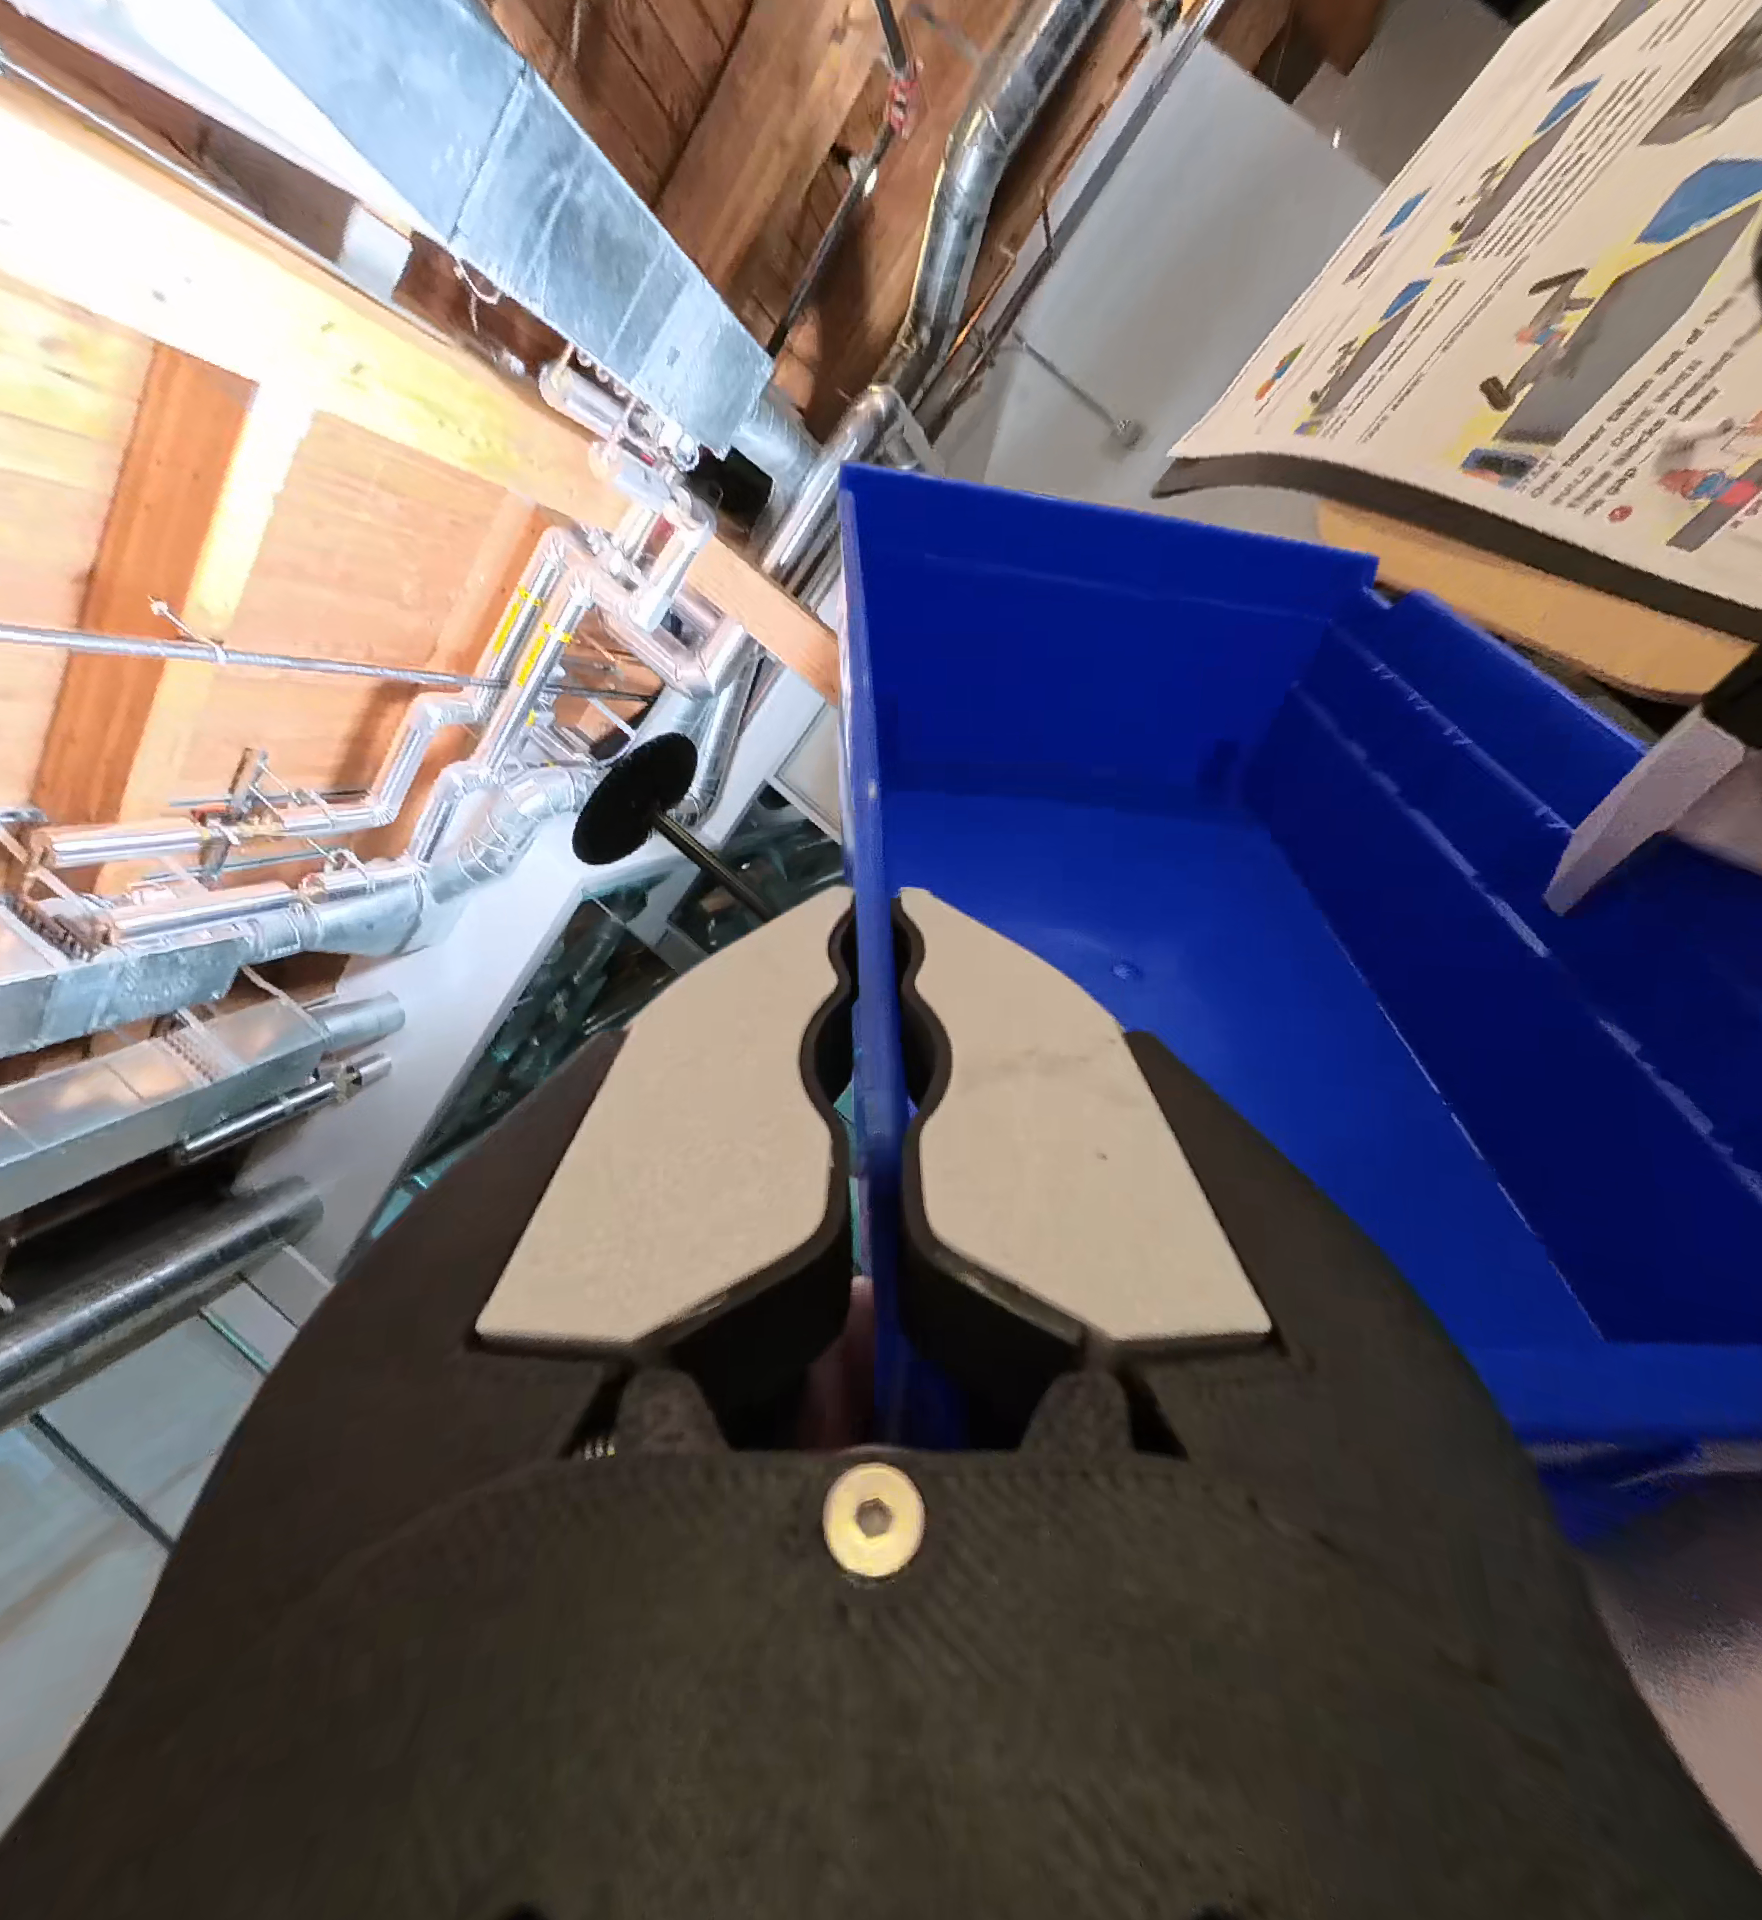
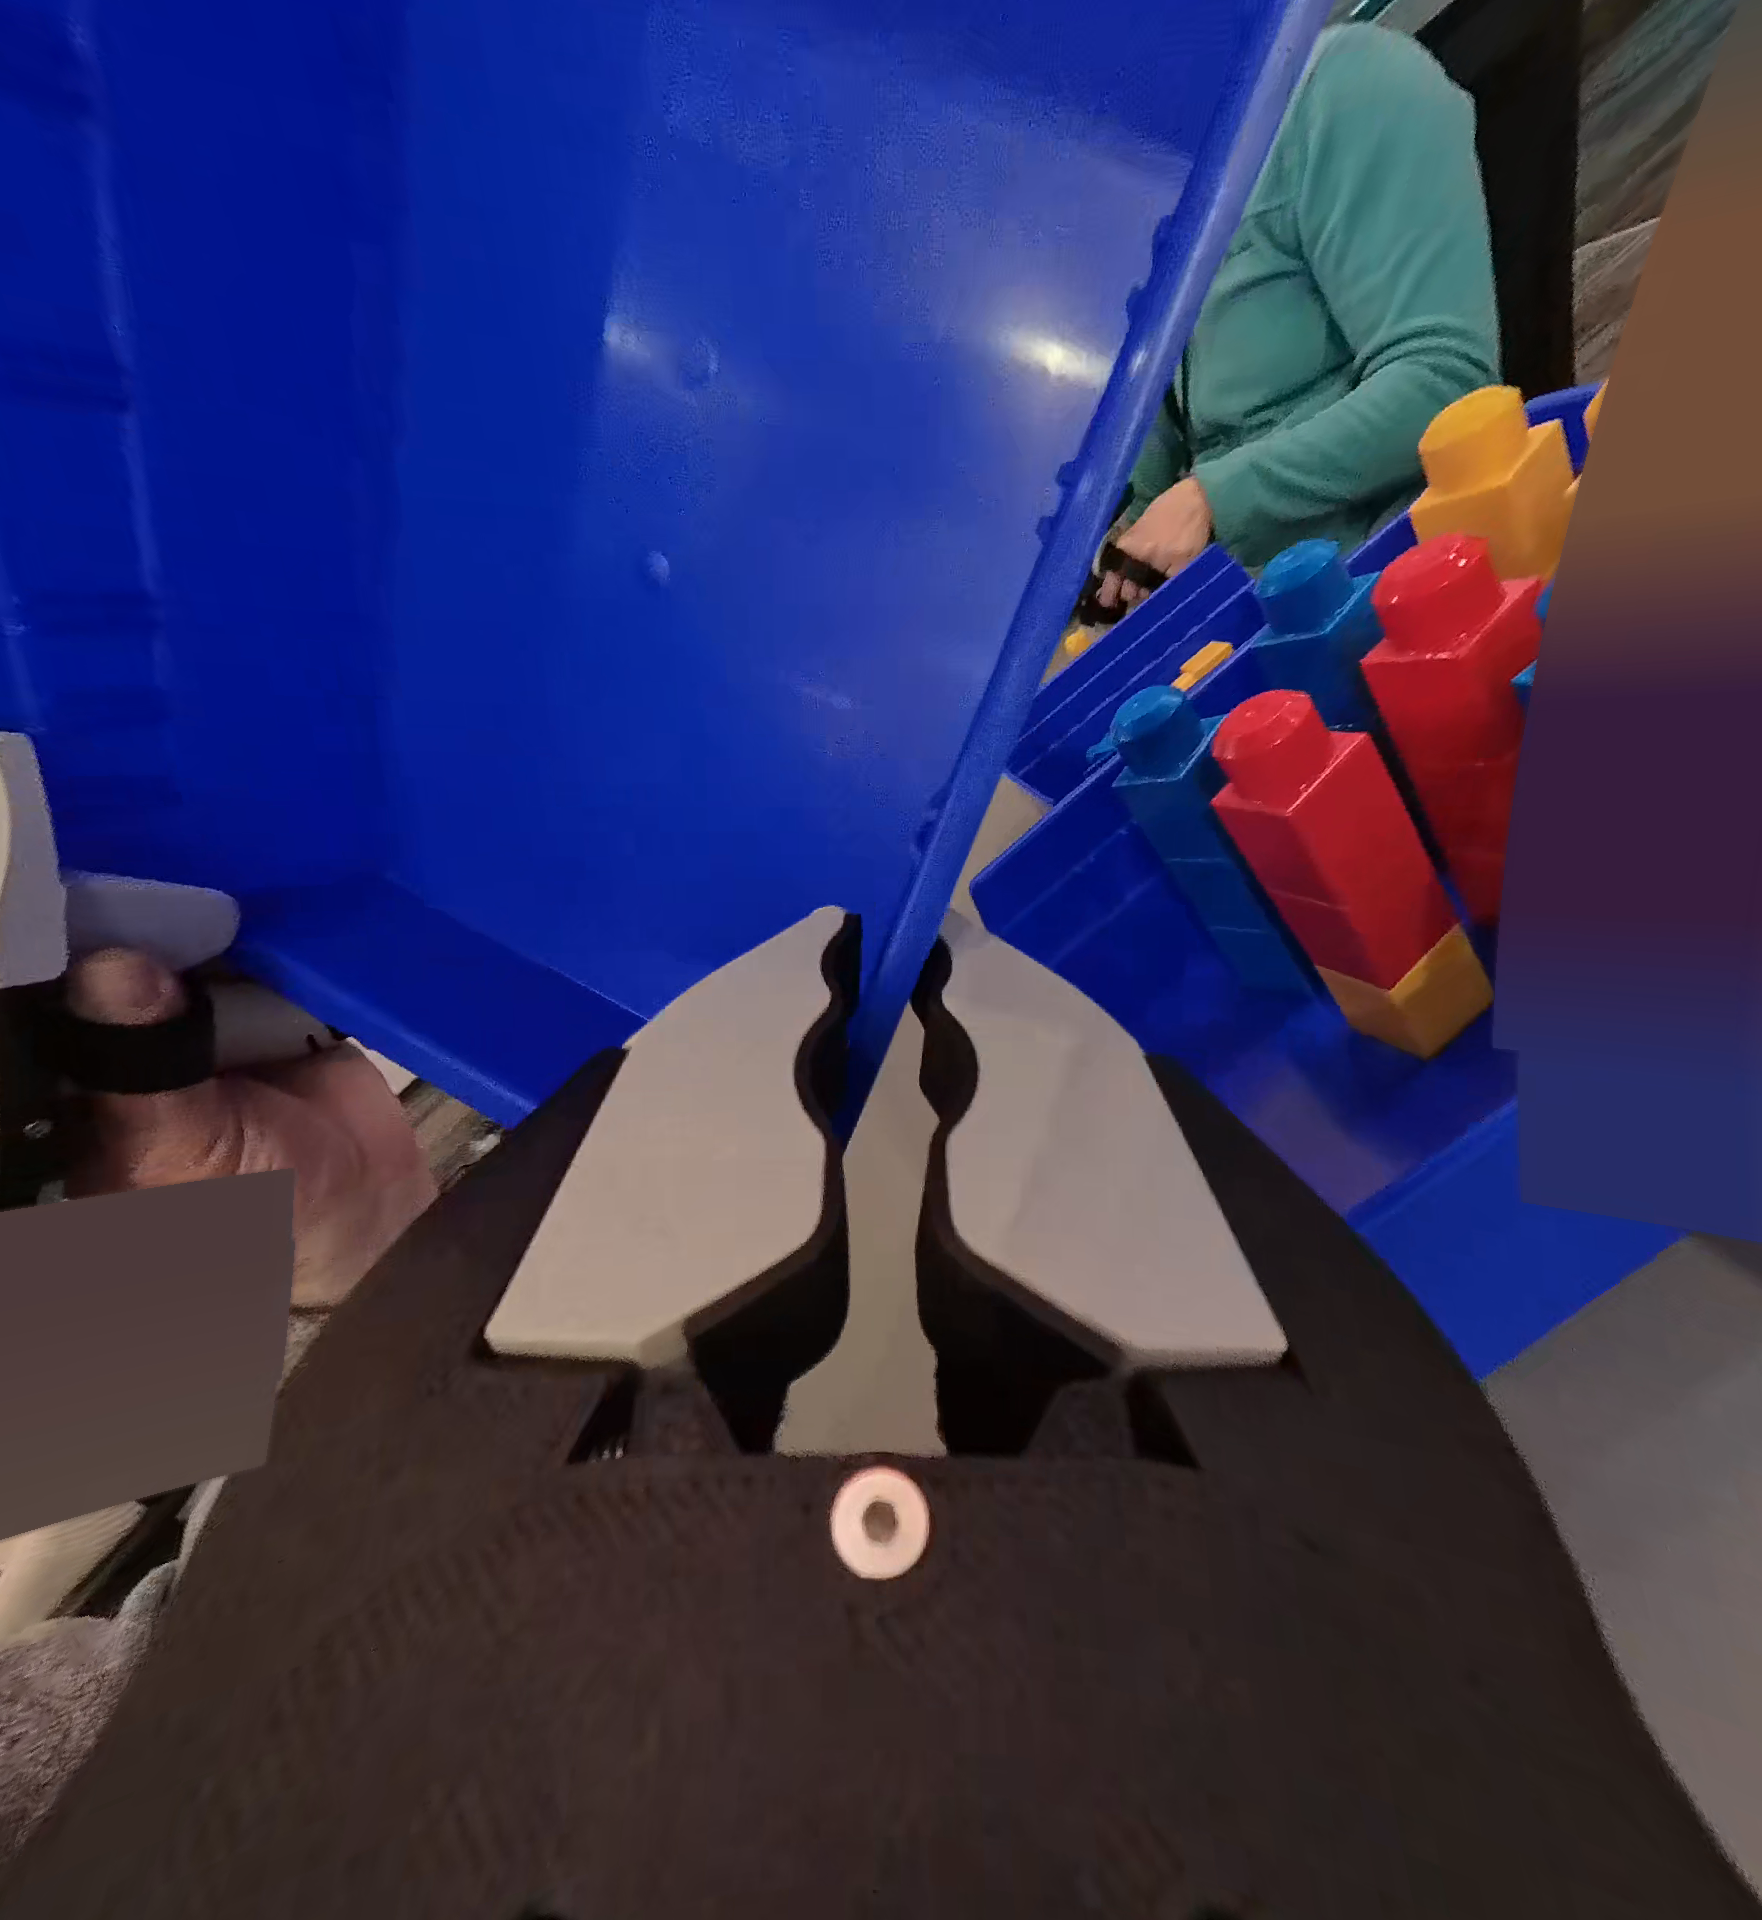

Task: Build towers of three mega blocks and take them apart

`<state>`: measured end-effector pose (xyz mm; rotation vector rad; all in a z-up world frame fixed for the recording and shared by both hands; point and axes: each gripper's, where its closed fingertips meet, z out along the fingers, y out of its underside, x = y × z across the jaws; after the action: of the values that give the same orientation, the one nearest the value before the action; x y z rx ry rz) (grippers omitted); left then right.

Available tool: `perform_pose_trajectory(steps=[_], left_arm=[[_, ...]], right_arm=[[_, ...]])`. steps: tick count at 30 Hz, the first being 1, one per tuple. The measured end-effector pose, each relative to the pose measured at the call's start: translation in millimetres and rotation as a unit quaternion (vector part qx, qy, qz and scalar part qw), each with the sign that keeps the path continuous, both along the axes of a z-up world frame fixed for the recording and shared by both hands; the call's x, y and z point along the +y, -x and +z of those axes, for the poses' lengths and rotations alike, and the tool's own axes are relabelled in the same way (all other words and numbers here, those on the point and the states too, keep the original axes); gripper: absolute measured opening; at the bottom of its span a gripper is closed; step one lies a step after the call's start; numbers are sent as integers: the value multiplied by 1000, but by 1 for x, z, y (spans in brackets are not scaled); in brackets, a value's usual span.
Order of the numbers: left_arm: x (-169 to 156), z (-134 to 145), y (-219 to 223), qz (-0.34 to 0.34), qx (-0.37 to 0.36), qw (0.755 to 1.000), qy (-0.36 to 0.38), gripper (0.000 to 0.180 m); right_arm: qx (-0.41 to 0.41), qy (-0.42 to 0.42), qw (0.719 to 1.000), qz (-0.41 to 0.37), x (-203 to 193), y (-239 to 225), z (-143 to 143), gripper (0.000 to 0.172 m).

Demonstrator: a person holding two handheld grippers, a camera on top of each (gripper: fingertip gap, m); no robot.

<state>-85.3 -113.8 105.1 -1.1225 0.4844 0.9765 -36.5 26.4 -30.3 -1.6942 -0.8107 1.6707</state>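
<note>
Both hand-held grippers (image 1: 872, 914) (image 2: 887, 935) clamp blue bin (image 1: 1116, 727) walls.

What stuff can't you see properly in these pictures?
- Right wrist view: a blurred patch covers part of the block towers on the right.
- Left wrist view: the right gripper is cut off by the frame edge.
- Both views: the lifted blue bin blocks whatever lies behind its walls.

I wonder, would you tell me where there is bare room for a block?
The lifted blue bin, held by both tools at opposite walls, shows a bare floor. The second bin is crowded with block towers; only its near corner is free.
</note>
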Motion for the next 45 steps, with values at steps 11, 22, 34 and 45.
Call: perform_pose_trajectory(steps=[11,22,34,45], left_arm=[[-22,20,-60,-55,86,994,-46,27],[-28,34,-162,-172,55,980,-83,37],[8,17,-385,-393,44,917,-56,46],[75,-56,-517,-532,-39,841,89,56]], right_arm=[[41,-61,997,-20,16,-17,69,3],[25,-180,977,-112,20,-137,130,3],[1,-189,924,-334,32,-425,125,3],[-51,-90,895,-435,72,-590,38,3]])
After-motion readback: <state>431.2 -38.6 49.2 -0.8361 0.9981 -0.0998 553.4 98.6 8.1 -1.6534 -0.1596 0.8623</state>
